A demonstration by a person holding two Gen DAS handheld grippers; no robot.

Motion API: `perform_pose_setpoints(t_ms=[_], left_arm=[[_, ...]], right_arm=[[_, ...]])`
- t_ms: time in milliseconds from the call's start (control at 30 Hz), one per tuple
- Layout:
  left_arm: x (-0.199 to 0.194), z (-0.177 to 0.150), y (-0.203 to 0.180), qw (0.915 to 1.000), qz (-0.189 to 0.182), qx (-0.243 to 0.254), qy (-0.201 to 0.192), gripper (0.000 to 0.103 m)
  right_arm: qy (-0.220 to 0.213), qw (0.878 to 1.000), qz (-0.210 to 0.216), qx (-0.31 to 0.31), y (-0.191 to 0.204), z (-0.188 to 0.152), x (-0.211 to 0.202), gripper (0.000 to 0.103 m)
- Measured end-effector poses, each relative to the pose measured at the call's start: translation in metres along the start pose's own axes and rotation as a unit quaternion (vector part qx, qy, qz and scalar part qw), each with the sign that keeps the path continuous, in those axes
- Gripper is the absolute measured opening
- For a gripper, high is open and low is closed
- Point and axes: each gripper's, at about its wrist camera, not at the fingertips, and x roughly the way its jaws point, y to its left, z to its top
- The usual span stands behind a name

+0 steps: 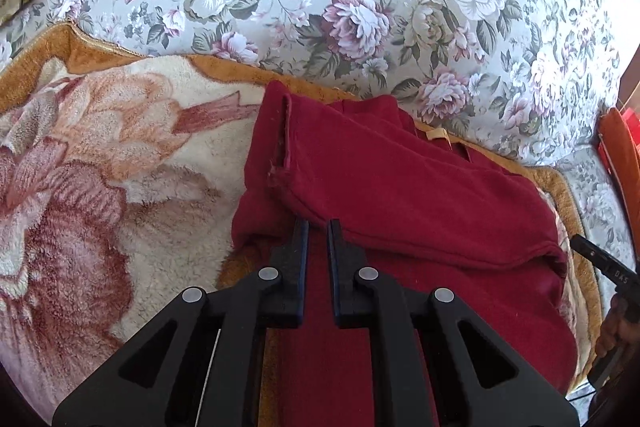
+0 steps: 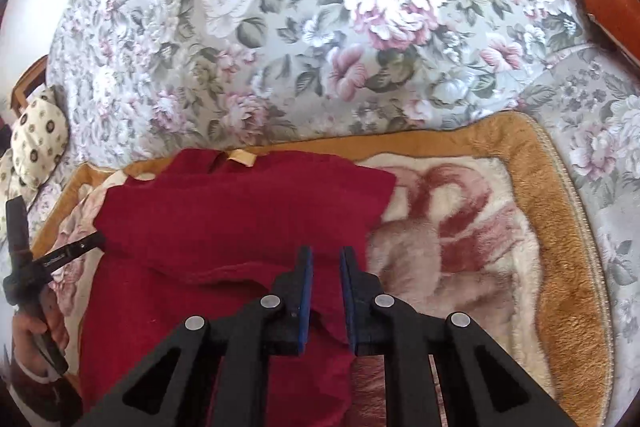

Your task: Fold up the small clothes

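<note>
Garment: dark red garment [image 1: 400, 179], folded over itself, lies on plush blanket [image 1: 120, 155], centre to lower right of left view.
Left tool [image 1: 318, 227]: clenched on red cloth at garment's lower fold, frame bottom centre.
Right tool [image 2: 326, 255]: jaws narrowly apart, red cloth edge between them; grip cannot be told.
Surroundings: floral bedspread [image 2: 280, 27] fills upper frame.

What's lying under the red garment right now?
The red garment lies on a plush floral blanket with a tan border, over a floral bedspread. Anything beneath its folds is covered.
</note>
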Motion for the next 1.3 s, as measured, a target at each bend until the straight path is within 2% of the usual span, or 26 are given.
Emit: perform_pose_setpoints(t_ms=[33, 100, 133, 233, 267, 300, 333, 367, 400, 500, 600, 667, 800, 900, 933, 967, 1000, 1100, 1200, 1233, 1267, 1300], left_arm=[[0.004, -0.005, 0.000, 0.9999, -0.001, -0.002, 0.010, 0.007], [0.012, -0.017, 0.002, 0.9991, -0.001, -0.008, 0.043, 0.006], [0.012, -0.022, 0.002, 0.9987, -0.002, -0.007, 0.051, 0.006], [-0.011, -0.036, 0.002, 0.9990, -0.008, -0.002, 0.045, 0.017], [-0.018, -0.042, 0.004, 0.9986, -0.017, -0.008, 0.049, 0.029], [-0.025, -0.049, 0.005, 0.9981, -0.030, -0.016, 0.052, 0.037], [-0.034, -0.058, 0.006, 0.9973, -0.046, -0.023, 0.052, 0.050], [-0.042, -0.066, 0.006, 0.9973, -0.046, -0.025, 0.051, 0.062], [-0.049, -0.074, 0.004, 0.9977, -0.040, -0.022, 0.051, 0.065], [-0.069, -0.101, 0.003, 0.9974, -0.040, -0.016, 0.059, 0.065], [-0.081, -0.122, 0.006, 0.9958, -0.045, -0.027, 0.075, 0.065], [-0.084, -0.135, 0.007, 0.9946, -0.045, -0.032, 0.088, 0.065], [-0.089, -0.148, 0.006, 0.9953, -0.033, -0.032, 0.085, 0.065], [-0.090, -0.151, 0.003, 0.9956, -0.024, -0.027, 0.087, 0.065], [-0.090, -0.151, 0.003, 0.9957, -0.022, -0.025, 0.087, 0.065], [-0.089, -0.152, 0.003, 0.9958, -0.020, -0.021, 0.087, 0.065], [-0.089, -0.152, 0.002, 0.9959, -0.019, -0.017, 0.087, 0.065], [-0.087, -0.152, 0.003, 0.9959, -0.023, -0.013, 0.087, 0.065], [-0.085, -0.152, 0.006, 0.9960, -0.027, -0.020, 0.083, 0.066], [-0.084, -0.152, 0.005, 0.9962, -0.027, -0.020, 0.081, 0.068], [-0.084, -0.152, 0.004, 0.9963, -0.027, -0.017, 0.080, 0.071], [-0.084, -0.153, 0.001, 0.9966, -0.023, -0.011, 0.079, 0.072]], right_arm=[[0.019, 1.000, -0.005, -0.009, 0.005, -0.004, 0.012, 0.012], [0.086, 0.996, -0.016, -0.007, 0.006, -0.017, 0.048, 0.012], [0.061, 0.998, -0.014, -0.004, 0.007, -0.020, 0.046, 0.012], [0.067, 0.998, -0.006, 0.006, 0.006, -0.023, 0.024, 0.013], [0.058, 0.998, 0.001, 0.010, 0.004, -0.026, 0.012, 0.014], [0.054, 0.998, 0.001, 0.009, 0.002, -0.030, -0.001, 0.018], [0.052, 0.999, 0.000, 0.006, 0.003, -0.035, -0.012, 0.025], [0.051, 0.999, 0.002, 0.006, 0.001, -0.044, -0.024, 0.029], [0.053, 0.999, 0.008, 0.011, -0.003, -0.053, -0.036, 0.037], [0.068, 0.997, 0.009, 0.027, -0.014, -0.082, -0.057, 0.039], [0.072, 0.996, 0.003, 0.053, -0.028, -0.102, -0.060, 0.039], [0.064, 0.994, 0.022, 0.081, -0.037, -0.110, -0.059, 0.039], [0.038, 0.991, 0.044, 0.117, -0.044, -0.100, -0.040, 0.039], [0.043, 0.987, 0.074, 0.135, -0.044, -0.087, -0.013, 0.039], [0.051, 0.988, 0.073, 0.128, -0.040, -0.084, -0.003, 0.034], [0.052, 0.991, 0.054, 0.109, -0.033, -0.081, 0.004, 0.028], [0.048, 0.994, 0.038, 0.089, -0.028, -0.079, 0.004, 0.011], [0.034, 0.999, -0.003, 0.037, -0.019, -0.073, -0.008, 0.007], [0.007, 0.999, -0.047, 0.023, -0.023, -0.068, -0.025, 0.007], [0.011, 0.998, -0.063, 0.018, -0.023, -0.067, -0.022, 0.004], [0.021, 0.994, -0.106, 0.005, -0.022, -0.068, -0.015, 0.000], [0.029, 0.991, -0.127, -0.003, -0.023, -0.071, -0.007, 0.000]])
